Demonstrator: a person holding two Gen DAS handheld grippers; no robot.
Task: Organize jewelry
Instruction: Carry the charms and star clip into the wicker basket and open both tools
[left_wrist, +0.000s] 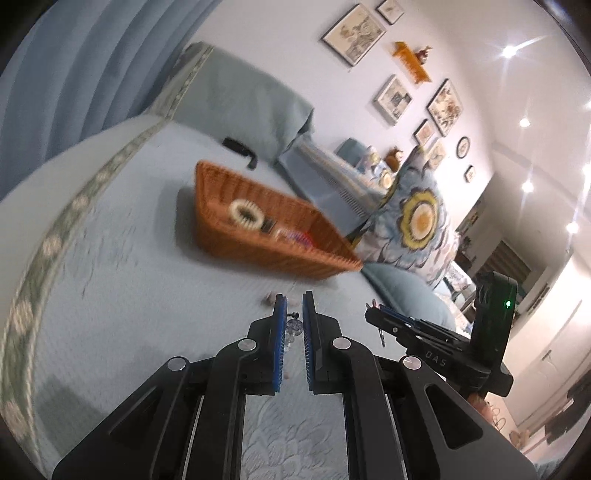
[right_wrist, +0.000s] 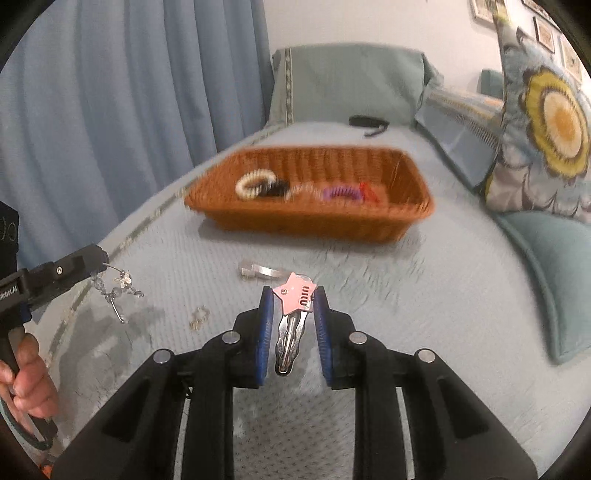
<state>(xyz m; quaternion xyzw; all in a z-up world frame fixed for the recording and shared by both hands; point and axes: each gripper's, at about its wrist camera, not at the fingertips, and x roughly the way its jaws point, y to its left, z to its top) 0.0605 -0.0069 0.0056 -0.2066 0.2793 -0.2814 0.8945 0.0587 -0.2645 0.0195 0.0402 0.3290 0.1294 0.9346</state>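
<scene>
Woven orange-brown wicker basket (right_wrist: 310, 192) on the pale blue bedspread (right_wrist: 424, 295) already holds bracelets and hair ties; right gripper (right_wrist: 293, 301) pinches a pink star hair clip (right_wrist: 295, 291), left gripper (right_wrist: 98, 264) clamps a dangling crystal earring (right_wrist: 118, 290); a silver clip (right_wrist: 258, 272) and small gold piece (right_wrist: 199, 317) await.

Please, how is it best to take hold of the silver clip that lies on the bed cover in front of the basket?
This is a judgement. The silver clip lies flat on the bed cover, its long side crosswise before the basket. Come from above and close the fingers across its narrow width, near the middle. The soft cover should let the fingertips sink under its edges.
</scene>
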